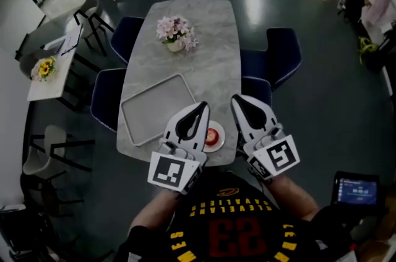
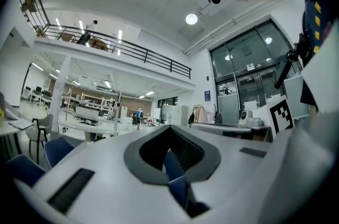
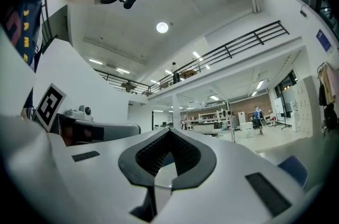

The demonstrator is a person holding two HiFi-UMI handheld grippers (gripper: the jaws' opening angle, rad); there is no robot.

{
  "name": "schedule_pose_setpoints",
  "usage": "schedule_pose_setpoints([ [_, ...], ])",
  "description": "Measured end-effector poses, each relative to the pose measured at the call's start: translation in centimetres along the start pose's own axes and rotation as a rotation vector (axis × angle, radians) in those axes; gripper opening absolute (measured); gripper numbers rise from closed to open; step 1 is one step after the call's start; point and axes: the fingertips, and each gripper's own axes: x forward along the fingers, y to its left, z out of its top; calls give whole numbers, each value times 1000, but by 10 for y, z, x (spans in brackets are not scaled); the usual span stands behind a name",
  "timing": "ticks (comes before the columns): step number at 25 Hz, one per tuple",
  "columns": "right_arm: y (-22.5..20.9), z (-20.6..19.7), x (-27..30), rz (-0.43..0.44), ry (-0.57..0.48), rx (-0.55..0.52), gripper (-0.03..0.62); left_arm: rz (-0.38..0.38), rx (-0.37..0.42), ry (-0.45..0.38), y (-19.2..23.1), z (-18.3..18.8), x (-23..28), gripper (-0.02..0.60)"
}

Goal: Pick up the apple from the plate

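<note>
In the head view a red apple [image 1: 212,135] sits on a small white plate [image 1: 220,142] at the near edge of the grey marble table [image 1: 207,50]. My left gripper [image 1: 202,106] hovers just left of the plate and partly covers it; its jaws are shut with nothing between them. My right gripper [image 1: 236,99] is just right of the plate, also shut and empty. Both gripper views point up into the room: the left gripper [image 2: 169,126] and right gripper [image 3: 170,130] show jaw tips meeting, and neither shows the apple or plate.
An empty grey tray [image 1: 158,108] lies on the table left of the plate. A vase of pink flowers [image 1: 176,31] stands farther back. Blue chairs [image 1: 283,56] line both long sides of the table.
</note>
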Motion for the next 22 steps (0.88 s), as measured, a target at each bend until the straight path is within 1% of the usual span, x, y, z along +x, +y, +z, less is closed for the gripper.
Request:
schedule_pose_setpoints([
  [4, 11, 23, -20, 16, -52, -44, 6, 11, 49, -40, -21, 11, -17, 0],
  [10, 28, 43, -40, 57, -107, -92, 6, 27, 137, -136, -48, 37, -35, 0],
  [15, 41, 55, -48, 86, -132, -94, 6, 43, 164, -150, -59, 44, -46, 0],
  [22, 47, 74, -48, 111, -180, -163, 6, 79, 226, -169, -51, 60, -52, 0],
])
